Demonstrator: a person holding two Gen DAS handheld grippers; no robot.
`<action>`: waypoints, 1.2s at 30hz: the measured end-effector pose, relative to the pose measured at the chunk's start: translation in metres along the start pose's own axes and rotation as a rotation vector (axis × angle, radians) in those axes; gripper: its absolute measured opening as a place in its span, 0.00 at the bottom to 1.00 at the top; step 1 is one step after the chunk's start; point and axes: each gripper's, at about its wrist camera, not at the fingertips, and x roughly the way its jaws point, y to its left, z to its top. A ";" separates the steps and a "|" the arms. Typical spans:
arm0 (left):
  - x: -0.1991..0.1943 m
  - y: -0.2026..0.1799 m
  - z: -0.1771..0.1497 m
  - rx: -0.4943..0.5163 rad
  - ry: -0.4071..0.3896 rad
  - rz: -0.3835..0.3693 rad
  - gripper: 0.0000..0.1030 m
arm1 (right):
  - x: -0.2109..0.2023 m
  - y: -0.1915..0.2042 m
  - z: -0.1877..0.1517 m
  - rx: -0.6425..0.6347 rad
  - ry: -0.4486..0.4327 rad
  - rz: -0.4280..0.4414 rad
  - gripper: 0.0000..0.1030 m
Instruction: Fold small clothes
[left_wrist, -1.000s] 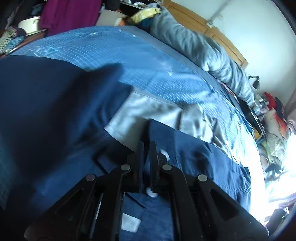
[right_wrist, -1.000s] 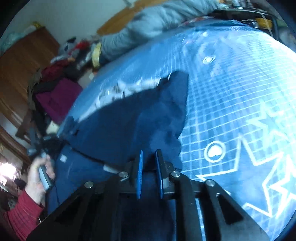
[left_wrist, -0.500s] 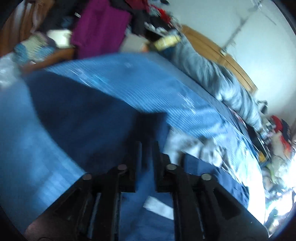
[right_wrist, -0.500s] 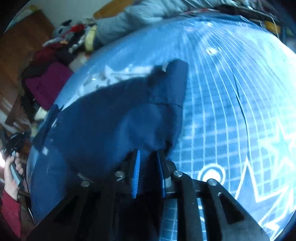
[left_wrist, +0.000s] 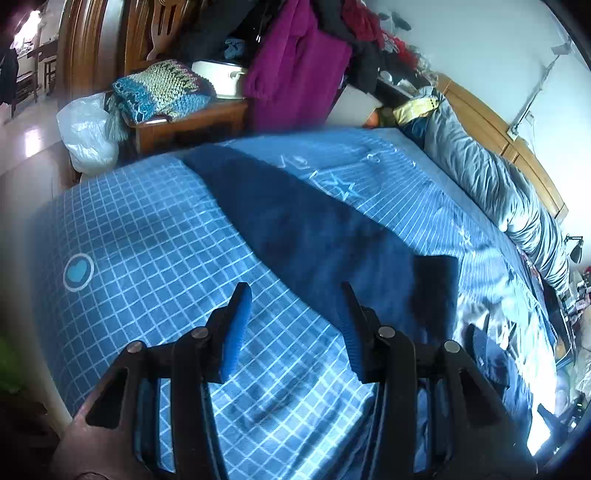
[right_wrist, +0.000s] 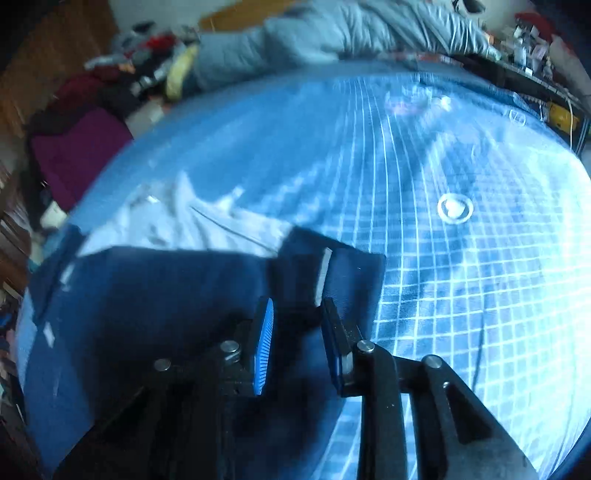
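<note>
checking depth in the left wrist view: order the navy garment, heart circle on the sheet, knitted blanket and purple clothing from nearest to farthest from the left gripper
1. navy garment: just ahead of the left gripper, by its right finger.
2. heart circle: left, on the checked sheet.
3. knitted blanket: past the bed edge, on the wooden stand, far left.
4. purple clothing: hanging behind that stand; close to the blanket, slightly farther.

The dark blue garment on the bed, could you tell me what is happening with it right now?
A person with a handheld gripper in each hand is folding small clothes on a bed with a blue grid-pattern sheet. The navy garment lies spread on the sheet. The left gripper is open and holds nothing, beside the garment's edge. The right gripper is also open, its fingers on either side of a raised fold of the cloth without clamping it.
</note>
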 end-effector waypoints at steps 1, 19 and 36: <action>0.002 0.000 -0.003 0.003 0.008 -0.006 0.44 | -0.017 0.008 -0.007 -0.002 -0.029 0.014 0.32; 0.056 0.079 0.061 -0.204 0.044 -0.107 0.69 | -0.116 0.105 -0.078 -0.060 -0.071 -0.014 0.60; 0.048 -0.042 0.093 0.133 -0.089 -0.287 0.00 | -0.053 0.175 -0.073 -0.051 -0.056 0.126 0.60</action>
